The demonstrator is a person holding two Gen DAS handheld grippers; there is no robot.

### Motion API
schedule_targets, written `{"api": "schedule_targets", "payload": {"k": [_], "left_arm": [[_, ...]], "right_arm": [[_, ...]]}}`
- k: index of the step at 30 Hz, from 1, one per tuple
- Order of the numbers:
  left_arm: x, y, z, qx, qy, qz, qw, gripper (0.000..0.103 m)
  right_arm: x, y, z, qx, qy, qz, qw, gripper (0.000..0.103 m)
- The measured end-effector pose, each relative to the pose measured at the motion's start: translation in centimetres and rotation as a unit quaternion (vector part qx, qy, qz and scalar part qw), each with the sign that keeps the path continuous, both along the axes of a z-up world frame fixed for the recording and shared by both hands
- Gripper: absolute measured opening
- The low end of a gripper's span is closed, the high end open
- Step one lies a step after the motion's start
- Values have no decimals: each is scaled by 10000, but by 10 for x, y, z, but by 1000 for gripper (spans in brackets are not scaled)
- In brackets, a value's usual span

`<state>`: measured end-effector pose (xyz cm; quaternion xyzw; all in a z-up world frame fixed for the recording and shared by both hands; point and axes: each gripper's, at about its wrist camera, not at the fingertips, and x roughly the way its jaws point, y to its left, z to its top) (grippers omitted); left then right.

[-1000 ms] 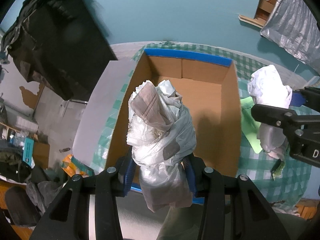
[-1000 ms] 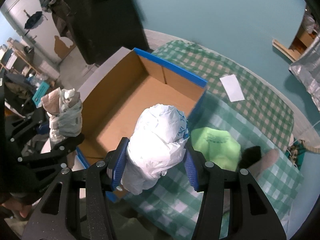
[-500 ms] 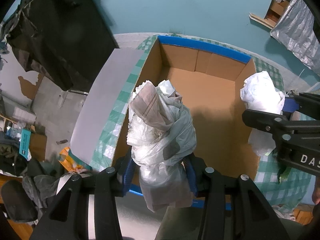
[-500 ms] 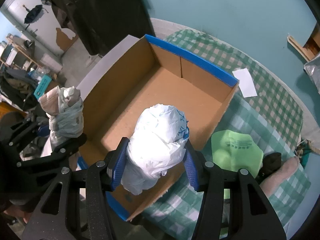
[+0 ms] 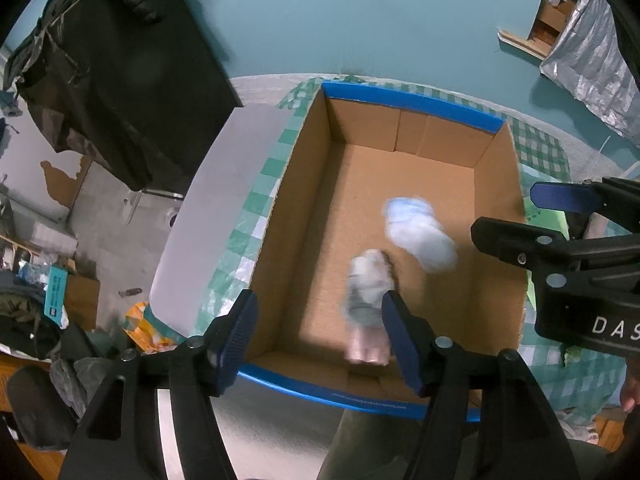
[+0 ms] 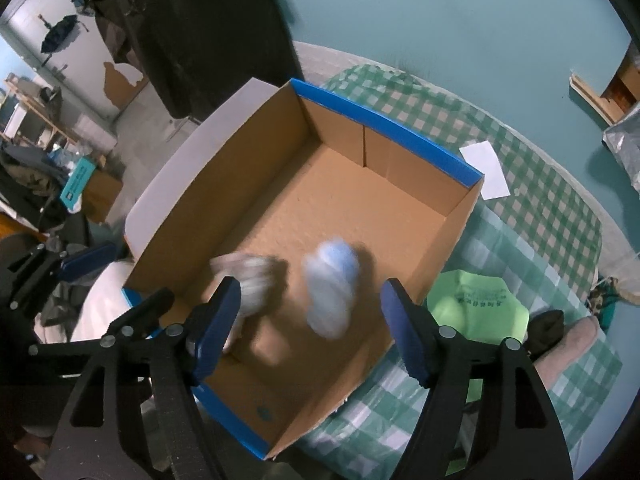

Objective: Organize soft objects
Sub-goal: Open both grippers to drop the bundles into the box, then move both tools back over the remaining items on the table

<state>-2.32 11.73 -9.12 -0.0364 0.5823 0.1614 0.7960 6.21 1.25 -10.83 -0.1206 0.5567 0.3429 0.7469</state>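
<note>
As your jaws spring wide, grey bundle point(image 5: 367, 288) and white bundle point(image 5: 420, 236) blur mid-frame inside the box point(image 5: 412, 100).

Grey bundle point(image 5: 368, 296) and white bundle point(image 5: 420, 236) motion-blurred; details illegible.

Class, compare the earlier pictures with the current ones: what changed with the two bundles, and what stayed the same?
Both were let go. The left gripper and right gripper have just opened, and the grey bundle and white bundle now appear blurred inside the cardboard box, free of the pads. The box, checked cloth and green item stayed put.
</note>
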Motion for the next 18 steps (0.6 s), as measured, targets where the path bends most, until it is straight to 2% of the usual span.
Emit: {"api": "schedule_targets", "payload": {"k": [18], "left_arm": [[6, -38, 18, -10, -163, -394, 9991, 66]], "right_arm": [[3, -52, 15, 125, 35, -668, 9977, 78]]}}
